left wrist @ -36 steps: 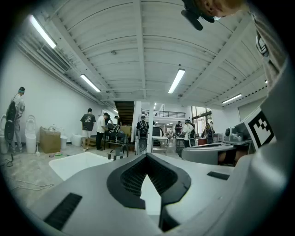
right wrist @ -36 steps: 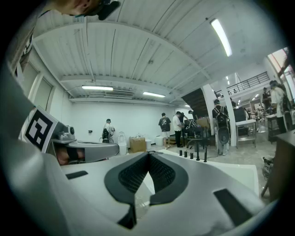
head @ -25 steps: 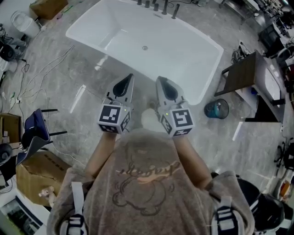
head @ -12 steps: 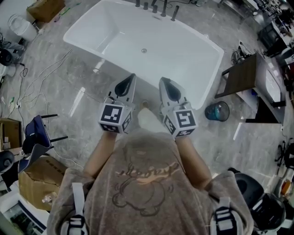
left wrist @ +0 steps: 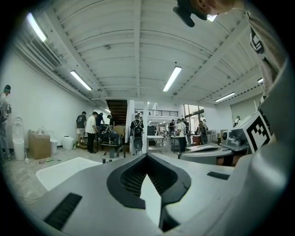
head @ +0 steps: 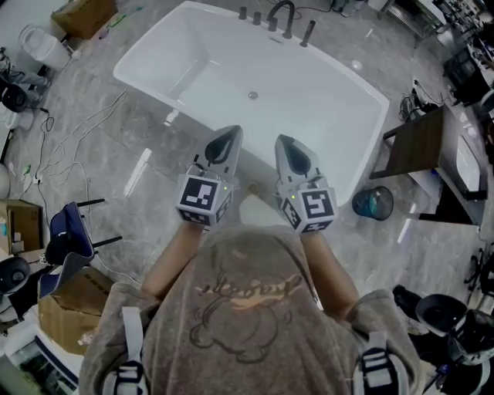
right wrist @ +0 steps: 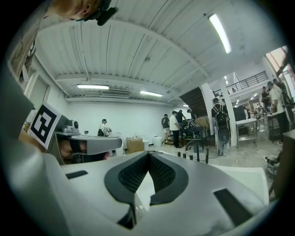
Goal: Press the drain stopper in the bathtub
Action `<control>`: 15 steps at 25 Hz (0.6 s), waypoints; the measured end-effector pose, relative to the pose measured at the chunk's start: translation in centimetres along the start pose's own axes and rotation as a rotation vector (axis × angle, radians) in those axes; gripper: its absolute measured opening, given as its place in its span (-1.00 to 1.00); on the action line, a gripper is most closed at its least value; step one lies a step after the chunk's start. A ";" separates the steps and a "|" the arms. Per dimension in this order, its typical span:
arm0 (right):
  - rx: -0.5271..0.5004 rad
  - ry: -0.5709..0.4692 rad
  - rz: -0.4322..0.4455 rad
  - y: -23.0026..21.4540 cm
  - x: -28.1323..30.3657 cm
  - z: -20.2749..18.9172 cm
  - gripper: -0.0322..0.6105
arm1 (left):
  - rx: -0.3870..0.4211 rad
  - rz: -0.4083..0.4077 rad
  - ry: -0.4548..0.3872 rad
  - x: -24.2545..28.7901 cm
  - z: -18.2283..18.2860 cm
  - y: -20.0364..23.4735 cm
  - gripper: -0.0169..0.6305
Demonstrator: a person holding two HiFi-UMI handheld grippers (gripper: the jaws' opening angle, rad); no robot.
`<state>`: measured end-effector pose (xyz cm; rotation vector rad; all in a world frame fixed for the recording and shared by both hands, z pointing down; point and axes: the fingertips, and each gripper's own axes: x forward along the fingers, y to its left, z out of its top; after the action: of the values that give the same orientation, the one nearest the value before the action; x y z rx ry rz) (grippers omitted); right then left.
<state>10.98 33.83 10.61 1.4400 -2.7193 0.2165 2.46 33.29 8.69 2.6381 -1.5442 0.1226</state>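
Observation:
The white bathtub [head: 324, 77] lies ahead in the head view, with its small round drain stopper [head: 252, 96] on the tub floor. My left gripper [head: 233, 132] and right gripper [head: 283, 141] are held side by side over the tub's near rim, short of the stopper. Both are shut with nothing between the jaws. In the left gripper view the shut left gripper [left wrist: 146, 155] points level across the room, with the tub [left wrist: 62, 171] low at the left. The right gripper view shows the shut right gripper [right wrist: 148, 154] and the tub's rim [right wrist: 251, 177].
A dark faucet [head: 282, 14] with several knobs stands on the tub's far rim. A dark side table [head: 417, 137] and a teal bin [head: 373, 202] stand to the right. Cables [head: 73, 135], a blue chair [head: 65, 231] and a cardboard box [head: 65, 297] lie to the left. People stand in the far background [left wrist: 92, 131].
The person and both grippers have edged a little closer to the tub, and the view has shifted so more of the faucet shows. Both grippers stay shut and side by side.

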 end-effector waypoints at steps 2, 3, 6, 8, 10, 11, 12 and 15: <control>0.003 -0.002 0.003 -0.5 1.4 0.2 -0.90 | 0.005 0.003 0.001 1.1 0.2 0.8 -0.94; 0.005 -0.004 0.005 -0.8 2.0 0.4 -0.90 | 0.007 0.006 0.003 1.8 0.2 1.2 -0.94; 0.010 0.000 0.011 -2.1 4.0 0.8 -0.90 | 0.003 0.012 0.008 3.9 0.6 2.4 -0.94; 0.013 0.004 0.015 -3.0 5.2 1.2 -0.90 | 0.000 0.015 0.008 5.2 0.9 3.1 -0.94; 0.015 0.007 0.023 -4.0 6.5 1.6 -0.90 | 0.003 0.021 0.006 6.6 1.2 3.7 -0.94; 0.016 0.007 0.027 -4.5 7.1 1.9 -0.90 | 0.004 0.025 0.003 7.4 1.4 4.1 -0.94; 0.015 0.008 0.031 -5.0 7.7 2.1 -0.90 | 0.005 0.030 0.000 8.1 1.7 4.4 -0.94; 0.011 0.010 0.048 -6.4 9.6 2.5 -0.90 | -0.001 0.043 0.006 10.0 2.0 5.3 -0.94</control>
<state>10.94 22.07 9.84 1.3734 -2.7511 0.2401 2.75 21.78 7.95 2.6020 -1.5993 0.1331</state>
